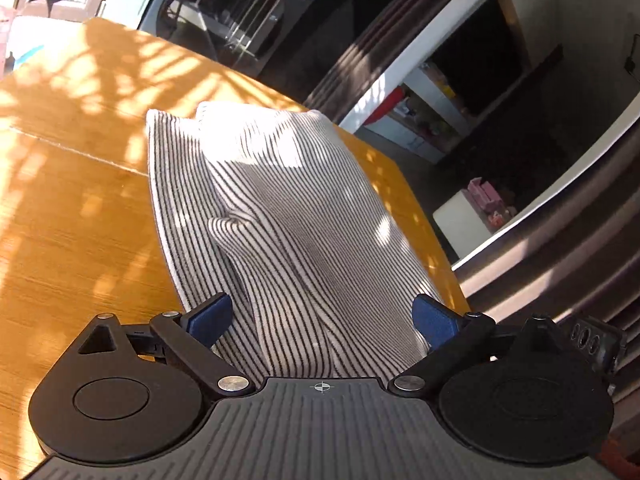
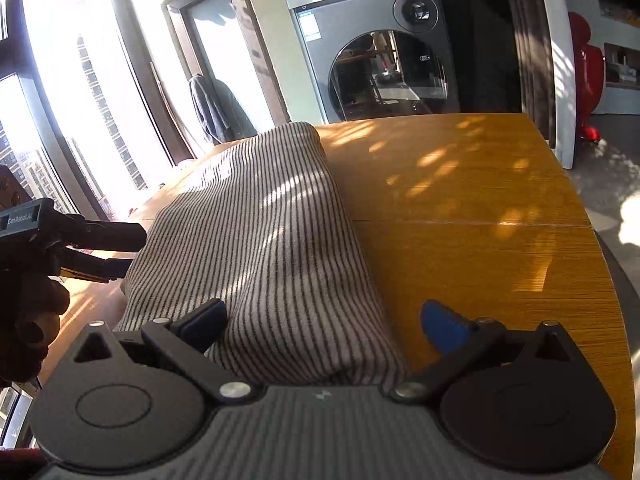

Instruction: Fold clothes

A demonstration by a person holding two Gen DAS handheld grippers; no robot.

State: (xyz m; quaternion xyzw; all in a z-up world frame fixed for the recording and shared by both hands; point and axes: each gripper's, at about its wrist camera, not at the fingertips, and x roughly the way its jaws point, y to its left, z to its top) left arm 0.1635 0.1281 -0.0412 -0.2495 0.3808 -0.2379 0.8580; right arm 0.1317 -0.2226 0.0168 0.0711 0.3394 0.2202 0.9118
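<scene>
A folded garment with thin black and white stripes [image 1: 280, 208] lies on the wooden table [image 1: 72, 208]. My left gripper [image 1: 320, 320] stands open at its near end. The cloth runs between the two blue pads [image 1: 208, 320], which do not press on it. In the right wrist view the same garment [image 2: 272, 232] stretches away from my right gripper [image 2: 324, 326], which is open too. One of its pads [image 2: 204, 322] hangs over the cloth and the other over bare wood. The left gripper [image 2: 134, 252] shows at the garment's left side, held by a hand [image 2: 32, 308].
A grey front-loading washing machine [image 2: 384, 64] stands behind the table. The table's right edge [image 2: 604, 248] drops to the floor. Tall windows [image 2: 60, 120] and a hanging dark cloth [image 2: 216, 108] are on the left. Brown curtains [image 1: 384, 40] and shelves [image 1: 424, 120] lie beyond.
</scene>
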